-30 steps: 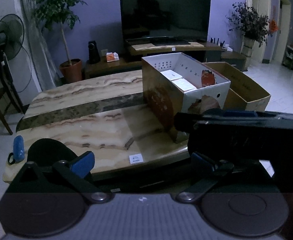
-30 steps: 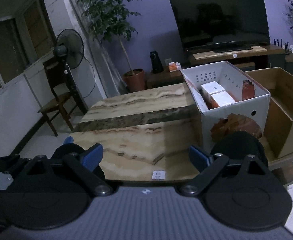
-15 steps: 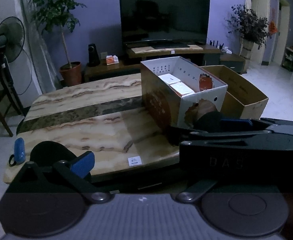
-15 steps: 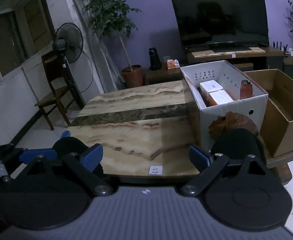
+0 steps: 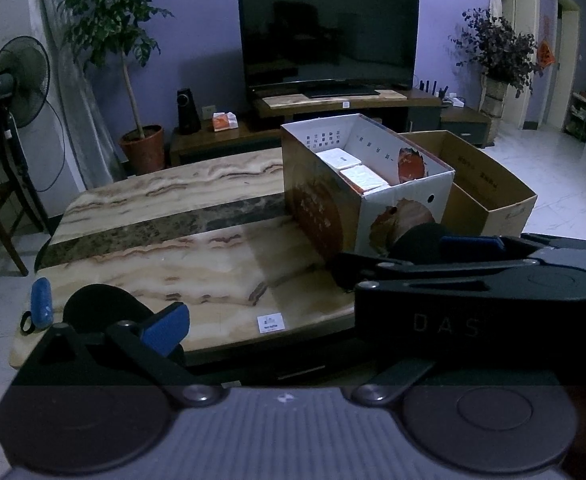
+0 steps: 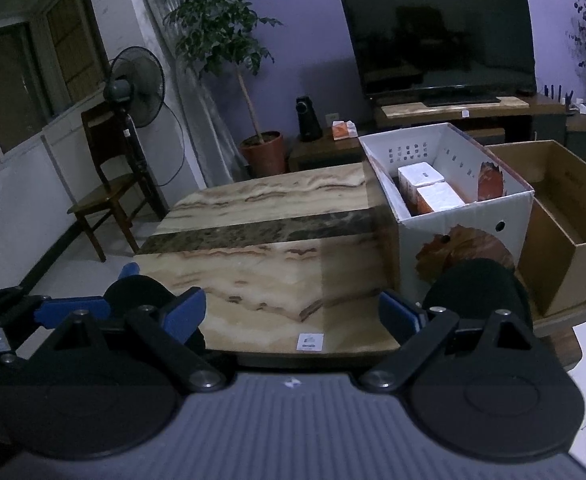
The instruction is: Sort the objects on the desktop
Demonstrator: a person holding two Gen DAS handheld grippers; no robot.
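In the left wrist view, the left gripper [image 5: 293,316] hangs just off the near edge of the marble table [image 5: 197,240]; its left blue pad shows, but the right gripper's black body crosses in front and hides the other finger, so whether it is spread or clenched cannot be told. A small blue object [image 5: 41,303] lies at the table's near left corner. A white box [image 5: 377,196] stands on the right side of the table, with two white packets [image 5: 357,168] lying inside it, and a brown cardboard box [image 5: 489,184] sits just beside it on the right. In the right wrist view, the right gripper [image 6: 293,312] hovers at the table's near edge with its fingers [image 6: 185,312] spread wide and nothing between them. The white box [image 6: 465,224] is ahead to the right, packets [image 6: 429,188] inside, the brown box [image 6: 573,208] beside it.
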